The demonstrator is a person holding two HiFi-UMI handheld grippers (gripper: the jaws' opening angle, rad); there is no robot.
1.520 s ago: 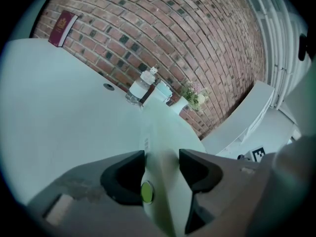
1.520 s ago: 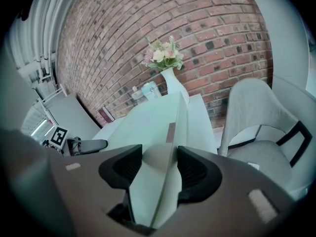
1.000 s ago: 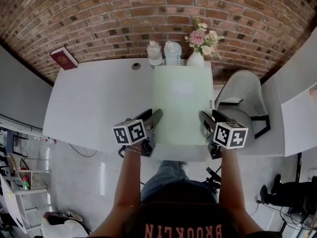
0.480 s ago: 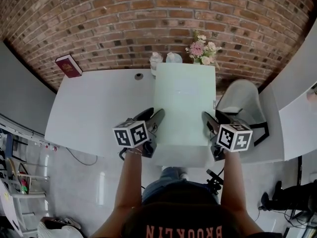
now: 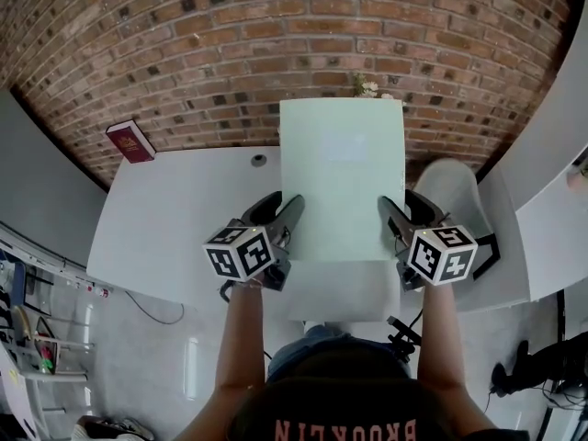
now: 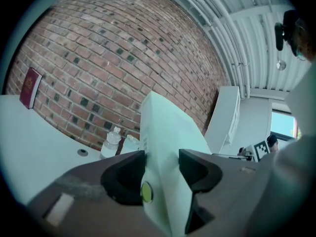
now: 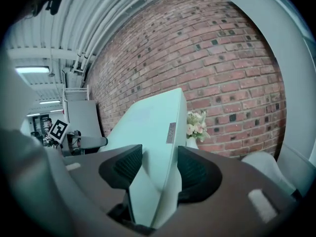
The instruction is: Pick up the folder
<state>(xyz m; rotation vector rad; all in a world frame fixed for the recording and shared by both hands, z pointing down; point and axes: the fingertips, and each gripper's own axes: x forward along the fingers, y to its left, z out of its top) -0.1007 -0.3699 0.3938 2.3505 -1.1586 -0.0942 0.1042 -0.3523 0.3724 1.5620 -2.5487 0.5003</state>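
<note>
Compared with one second ago, the pale green folder (image 5: 342, 177) is higher: it is off the white table (image 5: 184, 219) and nearer to my head camera. My left gripper (image 5: 278, 217) is clamped on its left edge and my right gripper (image 5: 395, 217) on its right edge. Each gripper view shows the folder pressed between the pads. In the head view the folder now hides the two bottles and almost all of the flowers (image 5: 368, 87); only some blossoms show above its top edge.

Office-like room: white desk (image 5: 175, 219), brick wall (image 5: 230, 53), pale chair (image 5: 455, 186), red book (image 5: 130, 141).
</note>
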